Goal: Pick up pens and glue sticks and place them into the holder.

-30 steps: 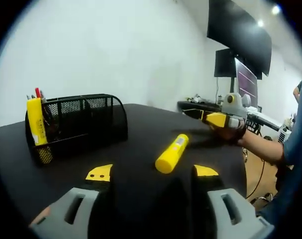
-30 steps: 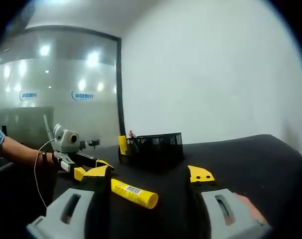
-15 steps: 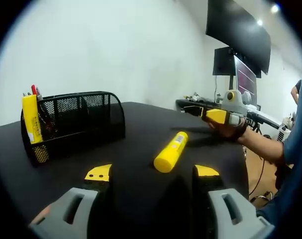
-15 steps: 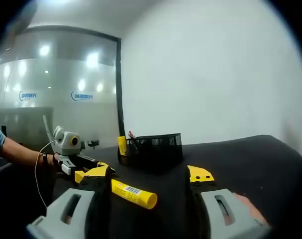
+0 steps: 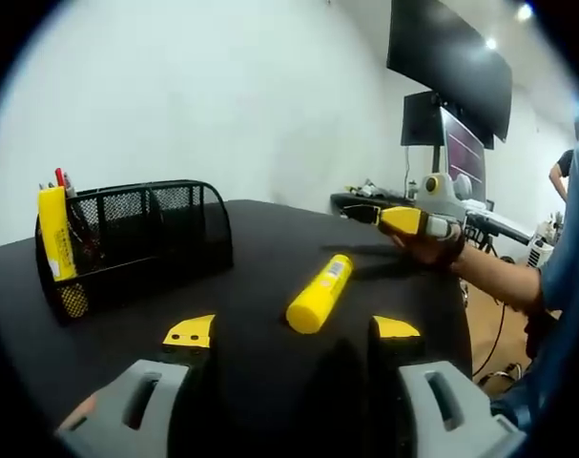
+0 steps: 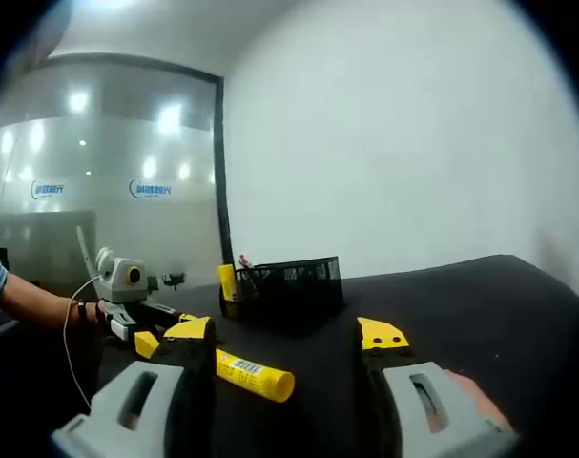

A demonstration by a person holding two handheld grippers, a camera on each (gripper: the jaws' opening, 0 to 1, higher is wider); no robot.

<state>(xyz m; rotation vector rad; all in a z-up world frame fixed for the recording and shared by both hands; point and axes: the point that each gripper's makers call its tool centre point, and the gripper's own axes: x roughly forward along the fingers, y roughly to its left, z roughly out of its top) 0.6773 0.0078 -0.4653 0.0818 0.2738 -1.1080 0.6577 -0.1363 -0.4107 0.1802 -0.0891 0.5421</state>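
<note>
On the black table in the left gripper view, a yellow glue stick lies just ahead of the left gripper, whose jaws stand spread and empty. The mesh holder sits far left, already holding a glue stick and pens. The right gripper hovers at the far right.

From the right gripper view, the glue stick lies crosswise between spread jaws; I'd close across its middle, then lift it level toward the holder.
</note>
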